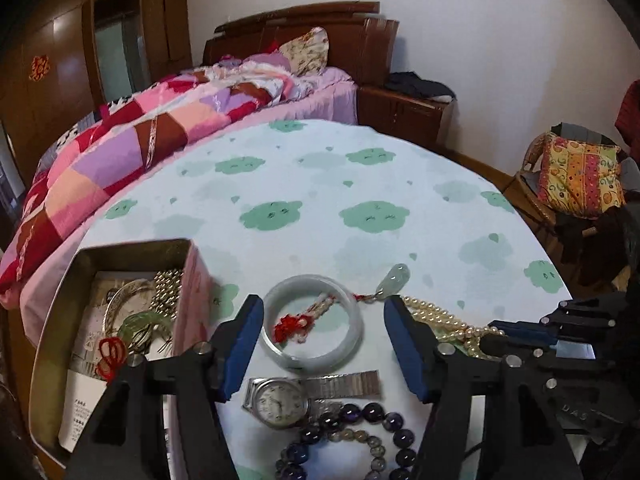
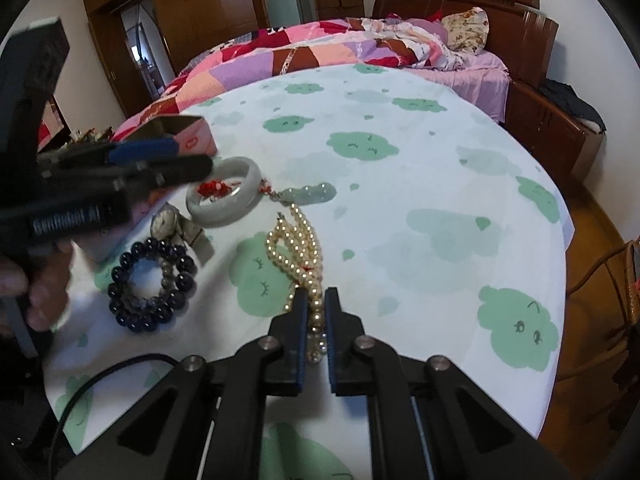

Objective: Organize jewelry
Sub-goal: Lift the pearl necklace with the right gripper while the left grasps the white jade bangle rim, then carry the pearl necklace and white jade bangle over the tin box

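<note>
My left gripper (image 1: 322,346) is open above the table, its blue pads either side of a pale jade bangle (image 1: 276,296) with a red tassel charm (image 1: 290,326) inside it. A silver watch (image 1: 280,400) and a dark bead bracelet (image 1: 360,416) lie nearer. A jade pendant (image 1: 394,278) lies behind. My right gripper (image 2: 316,300) is shut on the pearl necklace (image 2: 298,244) that lies on the cloth. The bangle (image 2: 248,176), pendant (image 2: 310,194), watch (image 2: 168,222) and bead bracelet (image 2: 152,284) also show in the right wrist view.
An open pink box (image 1: 192,280) at the left holds pearls, a bangle and red cord; it also shows in the right wrist view (image 2: 196,138). The table has a white cloth with green clouds (image 1: 360,216). A bed (image 1: 160,120) stands behind, a chair (image 1: 576,176) at right.
</note>
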### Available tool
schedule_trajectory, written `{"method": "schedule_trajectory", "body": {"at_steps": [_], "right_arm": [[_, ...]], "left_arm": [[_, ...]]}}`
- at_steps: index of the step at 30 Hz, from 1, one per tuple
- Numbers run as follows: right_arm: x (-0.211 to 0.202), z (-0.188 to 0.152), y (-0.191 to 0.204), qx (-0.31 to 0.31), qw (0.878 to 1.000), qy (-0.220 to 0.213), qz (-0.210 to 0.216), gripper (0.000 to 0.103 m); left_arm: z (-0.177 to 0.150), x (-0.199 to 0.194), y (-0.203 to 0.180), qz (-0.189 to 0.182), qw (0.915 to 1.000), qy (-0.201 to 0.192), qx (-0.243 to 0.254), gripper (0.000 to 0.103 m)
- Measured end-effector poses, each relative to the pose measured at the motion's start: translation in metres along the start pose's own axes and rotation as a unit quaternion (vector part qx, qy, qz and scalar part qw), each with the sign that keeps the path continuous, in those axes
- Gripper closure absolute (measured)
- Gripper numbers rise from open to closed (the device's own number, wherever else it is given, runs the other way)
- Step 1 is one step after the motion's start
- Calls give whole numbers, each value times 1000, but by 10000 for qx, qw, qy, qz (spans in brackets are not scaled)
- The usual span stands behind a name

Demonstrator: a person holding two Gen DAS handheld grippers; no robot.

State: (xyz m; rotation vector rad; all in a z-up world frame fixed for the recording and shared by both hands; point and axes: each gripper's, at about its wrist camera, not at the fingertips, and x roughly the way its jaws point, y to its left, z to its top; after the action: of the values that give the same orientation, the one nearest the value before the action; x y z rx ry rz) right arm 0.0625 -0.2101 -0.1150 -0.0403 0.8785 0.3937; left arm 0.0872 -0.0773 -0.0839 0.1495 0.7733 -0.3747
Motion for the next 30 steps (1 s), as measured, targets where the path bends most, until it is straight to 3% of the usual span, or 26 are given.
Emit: {"method": "schedule_trajectory", "body": {"at_steps": [5,7,10,15,16,17,30], "right_arm": [[-8,5,-5,115,9999,-113,47,93],[-11,6,-7,175,9997,-165,57,94],[-16,10,-7,217,9994,-235,111,94],[-10,10,-2,133,9997,-141,129,94],[-6,9,-3,157,9998,-98,121,94],[-4,8,-4,177,9998,-59,106,94],[-38,24,5,188,9977,-623,202,94]], "left_arm": [[-1,5,-20,-68,9990,56,440,42],[-1,12,-23,-155,9983,221,523,70],[-5,27,-24,-190,9973,469,535,78],[-6,40,-21,-226,9968,637,431,79],[-6,42,-18,-214,9969,669,359,91],[-6,42,-16,-190,9970,674,336,95],[14,-25,-1,-113,9997,-163,141,95]]}}
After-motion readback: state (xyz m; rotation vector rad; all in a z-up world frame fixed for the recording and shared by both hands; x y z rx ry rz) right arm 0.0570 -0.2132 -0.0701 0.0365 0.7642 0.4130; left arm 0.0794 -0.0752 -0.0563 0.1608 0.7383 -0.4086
